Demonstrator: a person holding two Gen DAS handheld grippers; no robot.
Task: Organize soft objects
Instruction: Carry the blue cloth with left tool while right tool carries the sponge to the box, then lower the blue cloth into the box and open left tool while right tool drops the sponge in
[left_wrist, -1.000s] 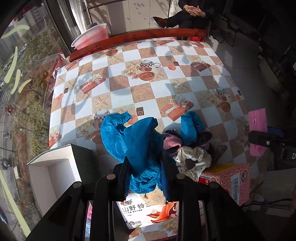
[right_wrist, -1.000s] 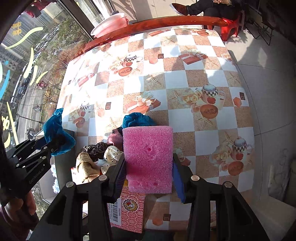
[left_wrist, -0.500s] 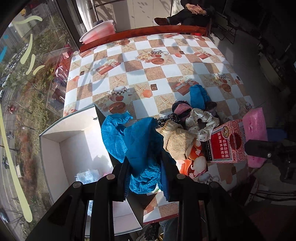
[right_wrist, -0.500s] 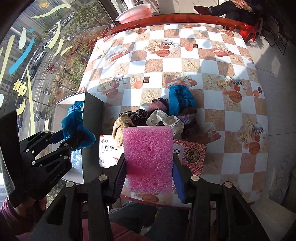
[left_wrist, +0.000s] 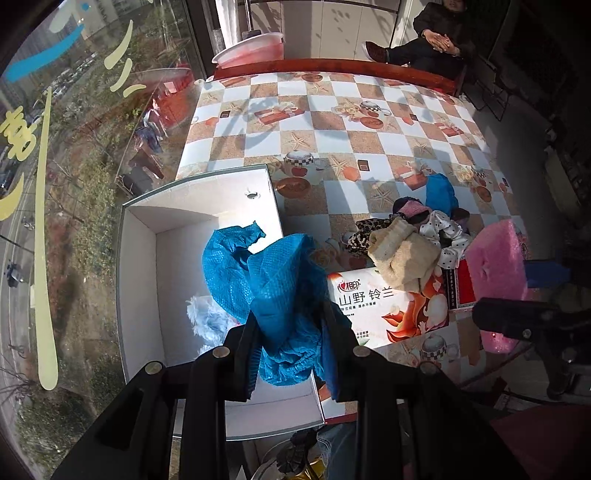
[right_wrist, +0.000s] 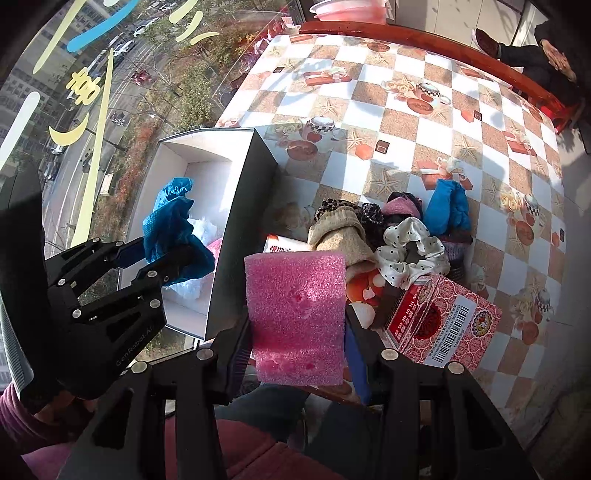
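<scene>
My left gripper (left_wrist: 290, 341) is shut on a crumpled blue cloth (left_wrist: 266, 273) and holds it over the open white box (left_wrist: 140, 258); it shows in the right wrist view (right_wrist: 173, 254) too. My right gripper (right_wrist: 297, 343) is shut on a pink foam sponge (right_wrist: 297, 314), near the table's front edge; the sponge also shows in the left wrist view (left_wrist: 495, 266). A pile of soft things lies on the table: a beige sock (right_wrist: 340, 232), a polka-dot scrunchie (right_wrist: 410, 251), a blue cloth (right_wrist: 448, 206).
White crumpled material (left_wrist: 207, 317) lies in the box. A tissue pack (left_wrist: 384, 306) and a red carton (right_wrist: 439, 328) sit at the table's front. The checkered tablecloth (left_wrist: 332, 110) stretches behind. A person sits beyond the far edge (left_wrist: 436, 40). A window is at left.
Both grippers have pulled back and swung left. The blue cloth has gone from above the pile to over the white box. The sponge stays gripped.
</scene>
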